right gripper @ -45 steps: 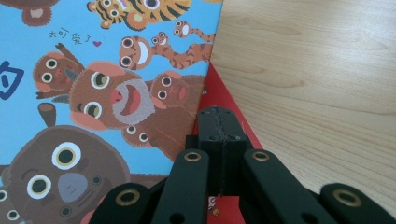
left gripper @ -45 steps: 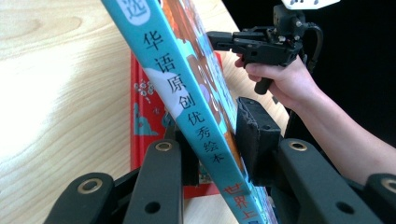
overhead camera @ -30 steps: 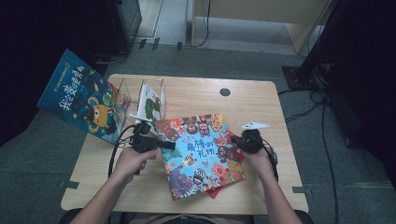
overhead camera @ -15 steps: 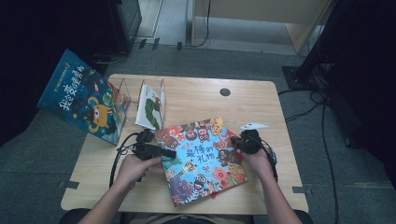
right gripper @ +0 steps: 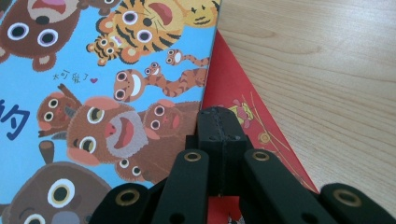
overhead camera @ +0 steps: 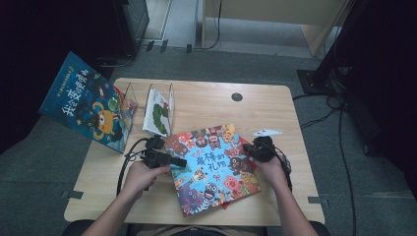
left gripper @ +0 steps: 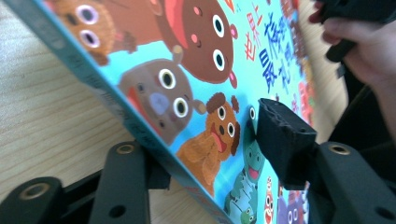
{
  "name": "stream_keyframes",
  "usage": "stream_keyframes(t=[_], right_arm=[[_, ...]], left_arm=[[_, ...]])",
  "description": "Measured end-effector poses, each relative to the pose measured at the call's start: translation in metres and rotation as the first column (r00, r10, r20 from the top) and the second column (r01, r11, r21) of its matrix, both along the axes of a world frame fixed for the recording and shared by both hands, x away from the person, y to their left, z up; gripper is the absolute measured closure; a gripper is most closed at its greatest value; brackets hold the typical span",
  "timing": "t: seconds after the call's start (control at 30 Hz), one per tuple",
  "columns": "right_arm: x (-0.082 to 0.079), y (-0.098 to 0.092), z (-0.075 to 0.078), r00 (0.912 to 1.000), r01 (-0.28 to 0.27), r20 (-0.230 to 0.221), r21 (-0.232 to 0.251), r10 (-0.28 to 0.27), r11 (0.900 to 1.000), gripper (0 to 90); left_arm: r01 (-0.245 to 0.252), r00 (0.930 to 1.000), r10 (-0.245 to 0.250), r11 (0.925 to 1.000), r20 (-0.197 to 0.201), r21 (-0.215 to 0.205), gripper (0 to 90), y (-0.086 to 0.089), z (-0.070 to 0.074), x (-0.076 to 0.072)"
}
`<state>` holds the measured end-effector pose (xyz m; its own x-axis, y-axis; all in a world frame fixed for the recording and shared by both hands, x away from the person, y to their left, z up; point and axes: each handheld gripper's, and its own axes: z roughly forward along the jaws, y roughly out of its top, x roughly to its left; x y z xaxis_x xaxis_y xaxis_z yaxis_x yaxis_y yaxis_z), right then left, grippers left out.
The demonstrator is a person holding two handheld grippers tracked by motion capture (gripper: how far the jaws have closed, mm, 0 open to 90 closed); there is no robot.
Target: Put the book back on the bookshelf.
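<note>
The animal picture book [overhead camera: 212, 167] lies askew near the front of the table [overhead camera: 206, 105], over a red book [right gripper: 243, 107]. The left gripper [left gripper: 205, 154] has just been opening, its jaws straddling the book's raised left edge without pressing. The right gripper [right gripper: 219, 126] is clenched empty, tips pressing down at the picture book's right edge.

Four books are in sight: one light-blue animal-covered picture book [overhead camera: 211, 167] lying flat on the wooden table [overhead camera: 206, 105], one red book [right gripper: 243, 105] beneath it, one caterpillar-covered white book [overhead camera: 158, 114] standing in the clear rack [overhead camera: 147, 96], and one dark-blue bear-covered book [overhead camera: 88, 103] leaning at the table's edge.
</note>
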<state>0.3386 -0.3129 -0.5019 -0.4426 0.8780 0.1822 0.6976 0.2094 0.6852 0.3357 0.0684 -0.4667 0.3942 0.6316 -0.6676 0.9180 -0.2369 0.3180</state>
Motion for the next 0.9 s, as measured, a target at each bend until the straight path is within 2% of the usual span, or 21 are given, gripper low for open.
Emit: stream_keyframes(t=[0.13, 0.3, 0.37, 0.4, 0.47, 0.53, 0.57, 0.67, 0.7, 0.77, 0.9], right_arm=[[0.001, -0.001, 0.0, 0.9998, 0.017, -0.011, 0.019, -0.017, 1.0, 90.0], [0.001, -0.001, 0.0, 0.9992, 0.036, -0.018, 0.023, -0.036, 0.999, 90.0], [0.002, -0.001, 0.0, 0.9989, 0.043, -0.019, 0.026, -0.043, 0.999, 90.0], [0.002, -0.001, 0.0, 0.9987, 0.047, -0.021, 0.028, -0.047, 0.998, 90.0], [0.002, -0.001, 0.0, 0.9984, 0.051, -0.023, 0.03, -0.051, 0.998, 90.0], [0.002, -0.001, 0.0, 0.9988, 0.046, -0.02, 0.028, -0.045, 0.999, 90.0], [0.002, 0.0, 0.0, 0.9989, 0.042, -0.023, 0.032, -0.041, 0.999, 90.0], [0.001, 0.004, 0.0, 0.9999, 0.006, -0.012, 0.02, -0.006, 1.0, 90.0], [0.001, 0.006, 0.0, 1.0, -0.006, -0.006, 0.014, 0.006, 1.0, 90.0], [0.0, 0.008, 0.0, 0.9998, -0.019, 0.007, -0.001, 0.019, 1.0, 90.0], [0.001, 0.005, -0.001, 0.9999, -0.015, 0.0, 0.018, 0.015, 1.0, 90.0]], left_arm=[[-0.007, 0.9999, 0.007, 1.0, -0.016, -0.002, 53.0, 0.0, -0.002, 0.003], [-0.032, 0.999, 0.032, 0.9994, -0.03, 0.011, 50.5, -0.002, -0.007, 0.008], [-0.036, 0.9989, 0.036, 0.9993, -0.031, 0.003, 50.6, -0.001, -0.006, 0.009], [-0.038, 0.9989, 0.038, 0.9992, -0.026, -0.01, 51.0, -0.001, -0.006, 0.009], [-0.041, 0.9987, 0.039, 0.9964, -0.034, -0.073, 52.9, 0.002, -0.004, 0.009], [-0.028, 0.9989, 0.022, 0.9893, -0.042, -0.143, 55.4, 0.001, -0.001, 0.01], [-0.018, 0.9993, 0.012, 0.9867, -0.036, -0.161, 55.9, 0.0, 0.001, 0.01], [-0.009, 1.0, 0.009, 0.9876, 0.001, -0.157, 56.5, -0.004, 0.009, 0.012], [-0.013, 0.9999, 0.012, 0.9877, -0.003, -0.156, 56.4, -0.004, 0.011, 0.013], [-0.02, 0.9995, 0.024, 0.9879, 0.021, -0.154, 59.5, -0.002, 0.015, 0.014], [-0.022, 0.9997, 0.024, 0.9877, 0.008, -0.155, 62.5, -0.001, 0.017, 0.016]])
